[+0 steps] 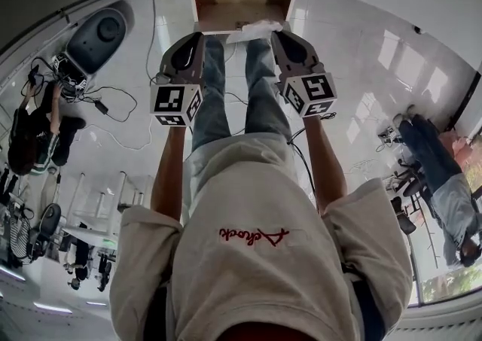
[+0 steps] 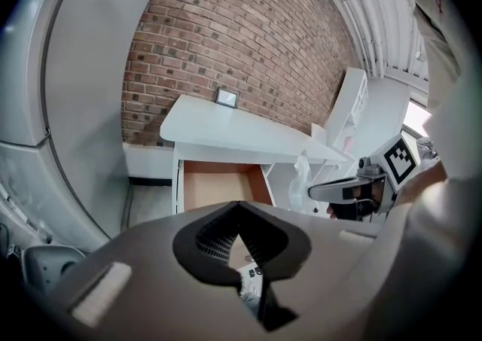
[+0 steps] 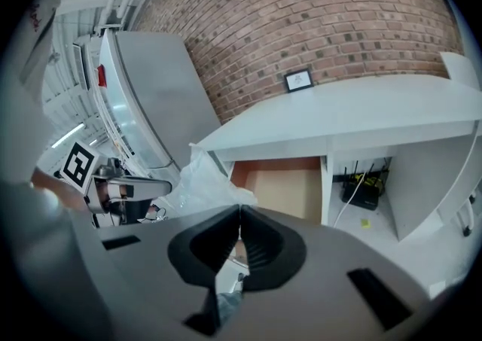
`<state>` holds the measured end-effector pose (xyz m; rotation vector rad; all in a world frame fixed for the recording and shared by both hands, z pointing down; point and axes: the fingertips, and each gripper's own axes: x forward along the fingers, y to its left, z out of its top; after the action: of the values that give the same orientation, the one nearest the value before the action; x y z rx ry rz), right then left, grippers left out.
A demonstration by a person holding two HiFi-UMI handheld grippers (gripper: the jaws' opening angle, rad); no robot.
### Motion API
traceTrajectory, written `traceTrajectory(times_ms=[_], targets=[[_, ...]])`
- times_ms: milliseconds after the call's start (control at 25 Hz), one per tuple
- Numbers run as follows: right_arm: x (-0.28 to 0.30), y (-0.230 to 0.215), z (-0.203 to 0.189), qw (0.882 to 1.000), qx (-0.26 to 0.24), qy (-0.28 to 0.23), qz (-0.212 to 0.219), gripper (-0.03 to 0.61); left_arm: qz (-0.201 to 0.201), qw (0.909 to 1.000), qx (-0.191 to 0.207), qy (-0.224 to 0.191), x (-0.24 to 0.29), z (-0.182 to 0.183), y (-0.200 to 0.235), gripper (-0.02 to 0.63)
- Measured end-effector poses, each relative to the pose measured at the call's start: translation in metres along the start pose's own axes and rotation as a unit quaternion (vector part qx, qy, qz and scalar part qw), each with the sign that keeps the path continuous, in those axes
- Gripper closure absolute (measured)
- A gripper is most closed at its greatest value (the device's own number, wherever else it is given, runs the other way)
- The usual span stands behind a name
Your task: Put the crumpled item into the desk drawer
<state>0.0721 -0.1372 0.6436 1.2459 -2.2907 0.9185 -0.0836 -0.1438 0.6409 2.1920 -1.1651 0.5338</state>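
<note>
The crumpled item is a clear plastic bag hanging at the front edge of the open desk drawer. My right gripper is shut, and the bag bunches right at its closed tips. The drawer stands open with a bare brown floor under the white desk. My left gripper is level with it, a little left of the bag, jaws closed with nothing between them. In the left gripper view the bag hangs at the right gripper's tip, beside the drawer.
A black box with cables sits under the desk right of the drawer. A small picture frame stands on the desktop by the brick wall. A tall grey cabinet flanks the desk. Cables and seated people are to the sides.
</note>
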Motion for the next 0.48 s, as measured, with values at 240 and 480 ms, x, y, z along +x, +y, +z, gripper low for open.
traceTrajectory(times_ms=[240, 480], targets=[[0.003, -0.002, -0.025, 1.000, 0.006, 0.027, 0.000, 0.566, -0.003, 0.9999, -0.007, 0.010, 0.004, -0.015, 0.000, 0.606], [0.022, -0.005, -0.040, 0.999, 0.004, 0.046, 0.006, 0.566, -0.007, 0.9998, -0.013, 0.011, 0.011, -0.024, 0.005, 0.606]])
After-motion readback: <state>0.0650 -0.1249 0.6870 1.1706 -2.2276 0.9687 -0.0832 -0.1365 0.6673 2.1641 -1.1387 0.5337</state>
